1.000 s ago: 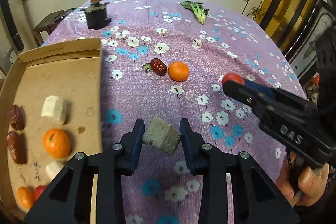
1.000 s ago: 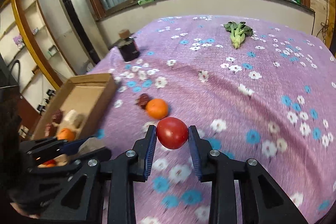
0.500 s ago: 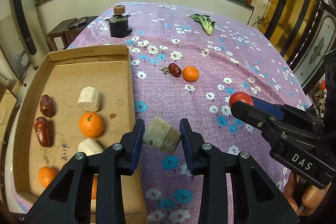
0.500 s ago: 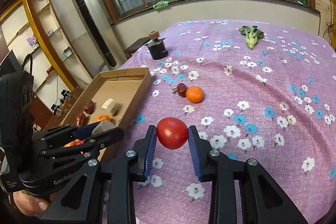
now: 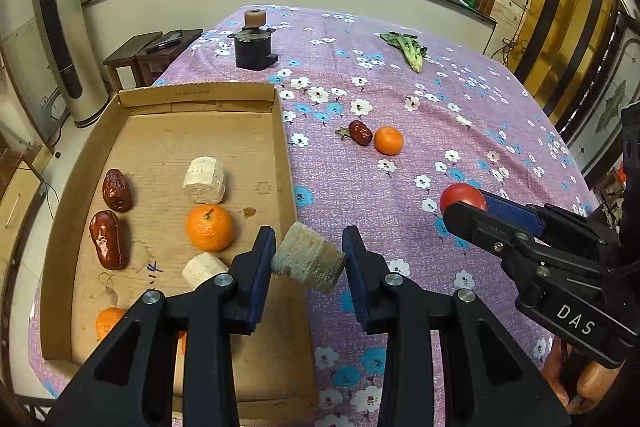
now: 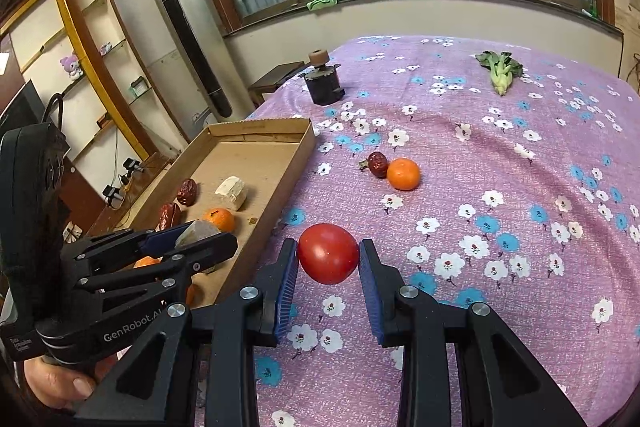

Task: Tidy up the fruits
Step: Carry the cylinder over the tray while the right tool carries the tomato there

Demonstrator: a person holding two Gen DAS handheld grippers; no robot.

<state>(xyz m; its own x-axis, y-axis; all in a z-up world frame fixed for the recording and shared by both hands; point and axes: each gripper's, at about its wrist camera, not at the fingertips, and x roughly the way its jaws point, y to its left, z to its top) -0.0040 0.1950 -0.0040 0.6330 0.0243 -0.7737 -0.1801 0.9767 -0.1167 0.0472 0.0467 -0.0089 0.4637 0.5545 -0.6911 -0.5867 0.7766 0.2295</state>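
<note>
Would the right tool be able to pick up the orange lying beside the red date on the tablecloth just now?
Probably not yet: the right tool is shut on a tomato, though the cloth toward the orange looks unobstructed.

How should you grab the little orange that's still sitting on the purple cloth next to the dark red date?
Take the orange around its round middle, coming down from above. The red date sits right against one side, so I'd put one of the fingers on the near side and one on the far side, both bare, not into the gap between the two fruits. It's a smooth ball, so squeeze across its widest part.
</note>
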